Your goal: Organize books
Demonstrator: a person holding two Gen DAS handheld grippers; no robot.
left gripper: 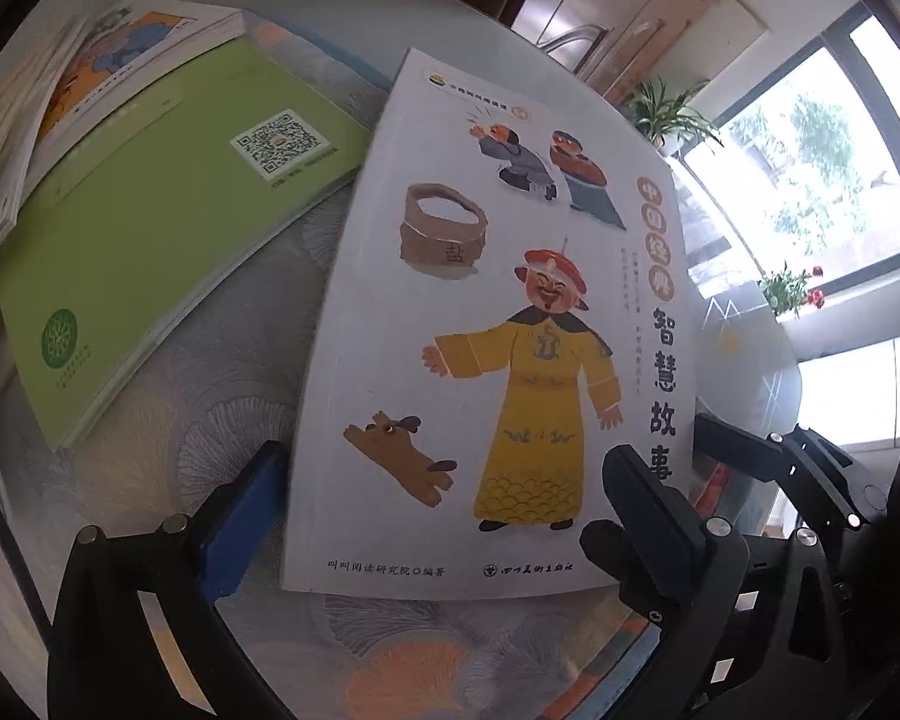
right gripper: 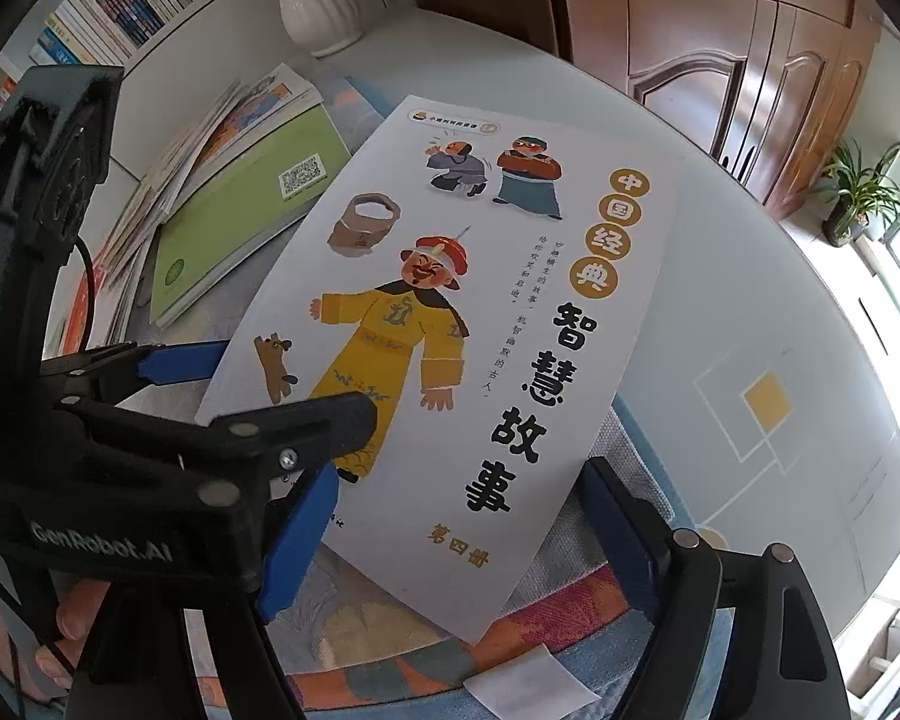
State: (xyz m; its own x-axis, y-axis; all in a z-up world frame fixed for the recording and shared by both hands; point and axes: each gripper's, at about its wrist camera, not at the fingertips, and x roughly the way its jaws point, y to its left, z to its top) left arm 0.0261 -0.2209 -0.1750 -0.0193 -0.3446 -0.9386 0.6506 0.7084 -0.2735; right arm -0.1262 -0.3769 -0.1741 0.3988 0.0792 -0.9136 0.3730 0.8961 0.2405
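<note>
Currently, a white picture book (left gripper: 498, 312) lies flat, cover up, on the round table (right gripper: 780, 276), which carries a patterned cloth under a clear top. The cover shows a figure in a yellow robe, a brown dog and a sack, with a column of large black characters down one side.

Left gripper (left gripper: 450, 516): tongs spread wide, pointing steeply down over the book's near end. The blue-padded finger (left gripper: 246, 516) stands off the book's edge at 7 o'clock over the cloth; the black finger (left gripper: 648, 516) sits over the cover's corner at 5 o'clock. Nothing is held; I cannot tell whether the black finger touches the cover.

Right gripper (right gripper: 468, 534): tongs partly spread, straddling the book's near corner at 6 o'clock in its own view. One blue pad (right gripper: 300, 528) is over the cover, the other finger (right gripper: 624, 534) is just beside the book's edge. The pads do not press on the book, so no grip.

At 10 o'clock from the white book, a green book (left gripper: 150, 252) with a QR code lies flat, its corner touching or just under the white book's edge. More picture books (right gripper: 210, 138) are stacked loosely on and beyond the green book. A white ribbed vase (right gripper: 318, 6) stands at 12 o'clock, and a shelf of upright books (right gripper: 126, 6) at 11. Potted plants (right gripper: 858, 198) sit by the window at 2 o'clock.
</note>
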